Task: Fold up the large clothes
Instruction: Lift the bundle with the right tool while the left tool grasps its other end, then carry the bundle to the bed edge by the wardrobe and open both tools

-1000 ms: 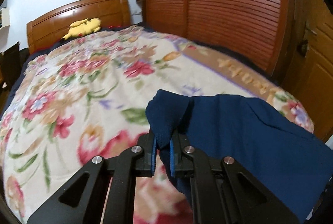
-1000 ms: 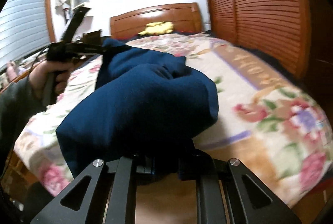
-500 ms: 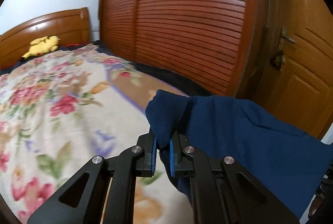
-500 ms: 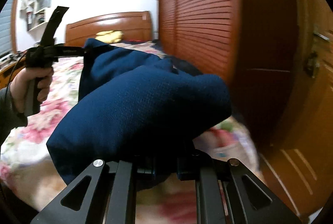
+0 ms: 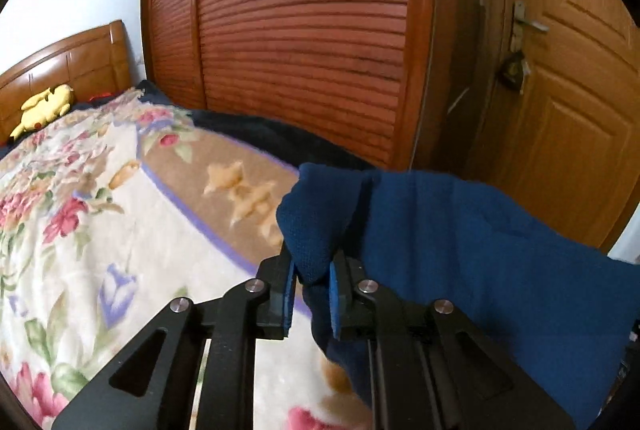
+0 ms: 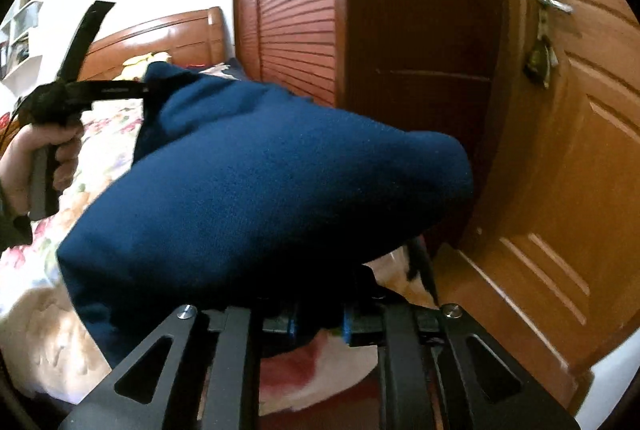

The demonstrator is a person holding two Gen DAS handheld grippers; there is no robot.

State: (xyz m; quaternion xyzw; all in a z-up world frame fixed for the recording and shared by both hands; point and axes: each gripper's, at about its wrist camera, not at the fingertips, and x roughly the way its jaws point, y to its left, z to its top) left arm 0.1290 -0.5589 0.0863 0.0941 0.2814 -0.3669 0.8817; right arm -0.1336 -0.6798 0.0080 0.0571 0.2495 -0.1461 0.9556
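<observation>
A dark blue garment [image 5: 460, 254] hangs in the air between both grippers, above the bed's right edge. My left gripper [image 5: 312, 290] is shut on a bunched corner of it, and the cloth stretches away to the right. My right gripper [image 6: 318, 326] is shut on another part of the blue garment [image 6: 260, 190], which bulges over the fingers and hides their tips. In the right wrist view the left gripper [image 6: 100, 90] shows at the far left, held in a hand.
A bed with a floral blanket [image 5: 80, 230] lies below and to the left. A wooden headboard [image 5: 68, 66] and a yellow plush toy [image 5: 44, 108] are at its far end. A slatted wardrobe [image 5: 300, 30] and a wooden door [image 5: 560, 110] stand close on the right.
Both grippers have swung to the right with the garment, from over the bed's middle towards the wardrobe and door. Both grips hold unchanged.
</observation>
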